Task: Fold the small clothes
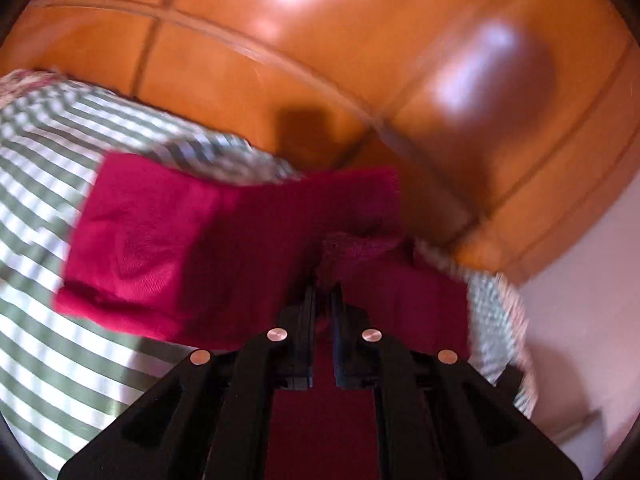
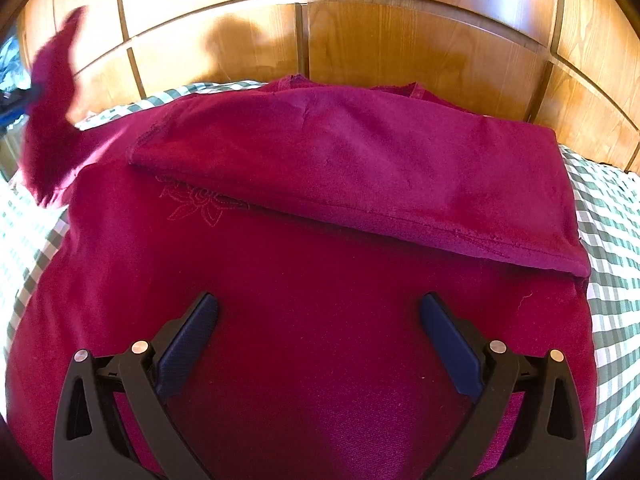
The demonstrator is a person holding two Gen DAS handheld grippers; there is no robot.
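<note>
Left claw (image 1: 323,280) is clamped narrow on a bunched sleeve (image 1: 224,240) of the crimson garment (image 2: 304,320), lifted clear of the bed (image 1: 60,360) and blurred in the left wrist view; the right claw (image 2: 319,320) stands wide with nothing between its jaws, poised low over the garment's near half. Behind everything runs a wooden panelled headboard (image 2: 400,40), and the bed wears a green-and-white checked cover (image 2: 608,280). The garment spreads across most of the bed, its far portion already turned over into a long folded band (image 2: 360,160) along the headboard edge, with an embroidered flower (image 2: 196,202) showing just beside the fold line near the left edge. The raised sleeve appears at the far left of the right wrist view. The risk I judge here: with only a pinch of fabric held and nothing pinning the body, swinging the sleeve across could drag the garment, skew the band, or let the sleeve slip free and land crumpled.
</note>
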